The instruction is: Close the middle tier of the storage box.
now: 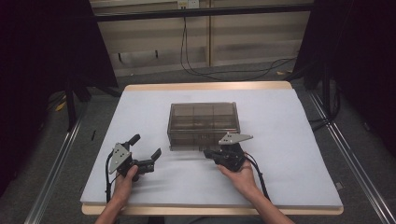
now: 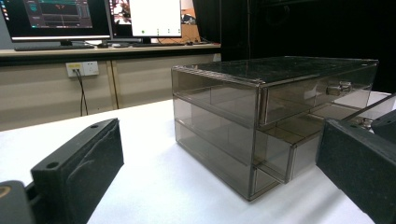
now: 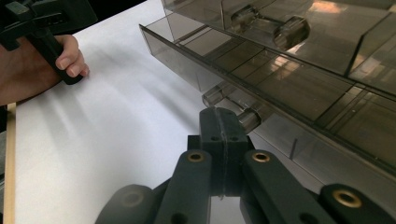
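Note:
A smoky clear drawer box point(image 1: 203, 119) with two drawers stands mid-table on the white mat point(image 1: 289, 154). Its lower drawer point(image 3: 261, 88) sticks out a little past the upper one. My right gripper point(image 3: 219, 114) is shut, jaws pressed together, with its tip against the lower drawer's clear handle point(image 3: 211, 96); whether it hooks the handle I cannot tell. From above, the right gripper point(image 1: 210, 153) sits at the box's front. My left gripper point(image 1: 145, 146) rests open on the mat, left of the box. Between the left gripper's point(image 2: 219, 186) wide jaws is only mat, and the box point(image 2: 261, 121) lies beyond.
The upper drawer's handle point(image 3: 271, 25) sits just above the right gripper. The mat's near edge point(image 1: 210, 204) is close behind both hands. Monitors point(image 2: 93, 18) stand on a bench past the table. Dark stands point(image 1: 70, 102) and cables point(image 1: 224, 74) lie on the floor around the table.

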A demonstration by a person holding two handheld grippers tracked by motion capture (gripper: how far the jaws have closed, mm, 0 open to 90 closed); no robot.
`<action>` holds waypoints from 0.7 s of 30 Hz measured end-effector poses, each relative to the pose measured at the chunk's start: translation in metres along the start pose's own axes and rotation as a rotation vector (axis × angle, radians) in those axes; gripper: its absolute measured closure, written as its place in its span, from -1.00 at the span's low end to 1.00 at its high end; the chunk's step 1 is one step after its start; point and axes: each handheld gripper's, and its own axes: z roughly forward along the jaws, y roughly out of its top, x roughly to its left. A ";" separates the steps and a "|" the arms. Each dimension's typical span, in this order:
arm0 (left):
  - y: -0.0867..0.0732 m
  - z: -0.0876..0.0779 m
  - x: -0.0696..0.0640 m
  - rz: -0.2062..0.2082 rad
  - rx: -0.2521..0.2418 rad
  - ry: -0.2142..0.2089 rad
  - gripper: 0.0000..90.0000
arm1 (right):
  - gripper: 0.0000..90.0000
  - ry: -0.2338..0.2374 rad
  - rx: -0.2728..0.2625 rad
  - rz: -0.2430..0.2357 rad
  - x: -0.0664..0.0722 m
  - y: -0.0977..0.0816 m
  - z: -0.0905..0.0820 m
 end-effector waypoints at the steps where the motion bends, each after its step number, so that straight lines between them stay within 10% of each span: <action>1: 0.000 0.000 0.000 0.000 0.000 0.000 -0.98 | 1.00 -0.002 0.000 -0.002 0.000 0.000 0.000; 21: 0.000 0.000 0.000 -0.001 0.000 0.000 -0.98 | 1.00 -0.006 -0.001 -0.005 -0.005 0.003 0.006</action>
